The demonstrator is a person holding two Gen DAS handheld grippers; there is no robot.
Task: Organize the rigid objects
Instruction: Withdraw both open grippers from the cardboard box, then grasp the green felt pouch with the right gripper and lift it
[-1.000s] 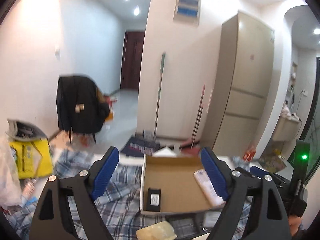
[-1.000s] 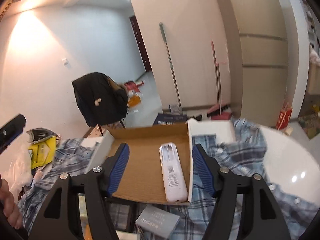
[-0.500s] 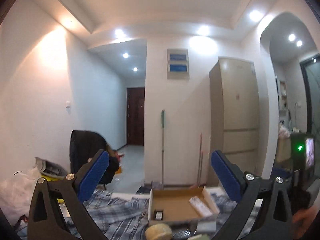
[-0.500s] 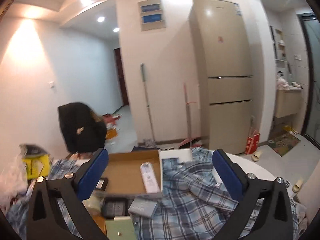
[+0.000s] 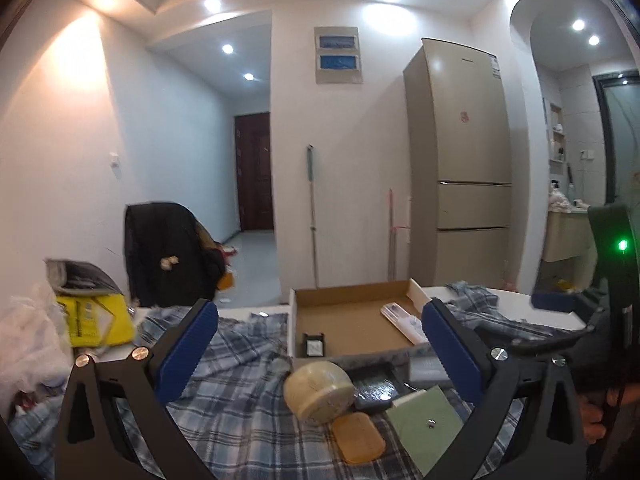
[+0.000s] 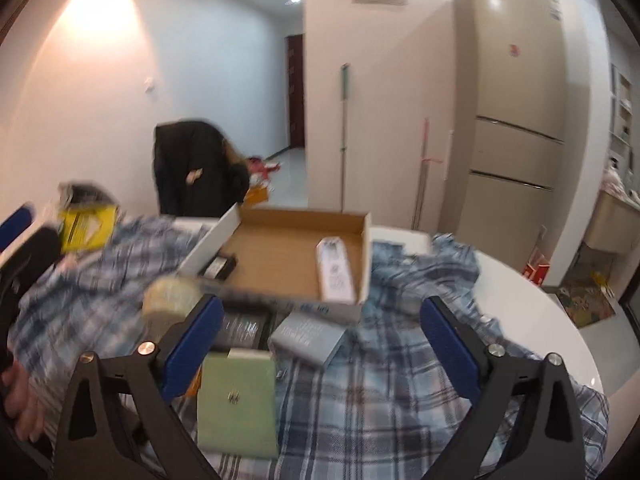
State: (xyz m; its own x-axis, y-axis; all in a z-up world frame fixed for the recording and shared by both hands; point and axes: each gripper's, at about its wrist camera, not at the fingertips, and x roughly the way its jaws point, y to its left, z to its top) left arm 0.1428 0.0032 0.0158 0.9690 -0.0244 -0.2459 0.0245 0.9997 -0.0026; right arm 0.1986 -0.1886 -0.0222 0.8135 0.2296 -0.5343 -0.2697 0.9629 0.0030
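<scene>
An open cardboard box (image 5: 352, 322) sits on a plaid cloth and holds a white remote (image 5: 400, 318) and a small black item (image 5: 314, 347). In front of the box lie a cream round object (image 5: 320, 390), an orange flat piece (image 5: 358, 436), a green box (image 5: 428, 426), a black box (image 5: 372, 386) and a grey box (image 5: 426, 368). My left gripper (image 5: 320, 346) hangs open above them, holding nothing. My right gripper (image 6: 322, 342) is wide, its jaws closing a little with nothing pressed between them, over the grey box (image 6: 306, 338) and green box (image 6: 238, 400). The remote (image 6: 336, 270) lies in the cardboard box (image 6: 280, 248).
The plaid cloth (image 6: 400, 368) covers a round white table (image 6: 560, 320). A yellow packet (image 5: 94, 320) and white plastic bags (image 5: 24, 344) are at the left. A chair with a dark jacket (image 5: 164, 256), a fridge (image 5: 460, 160) and mops stand beyond. A hand (image 6: 18, 400) holds the left gripper.
Both grippers have backed away from the box and their jaws have widened. The right jaws no longer flank the remote, which stays in the box. More loose objects now show in front.
</scene>
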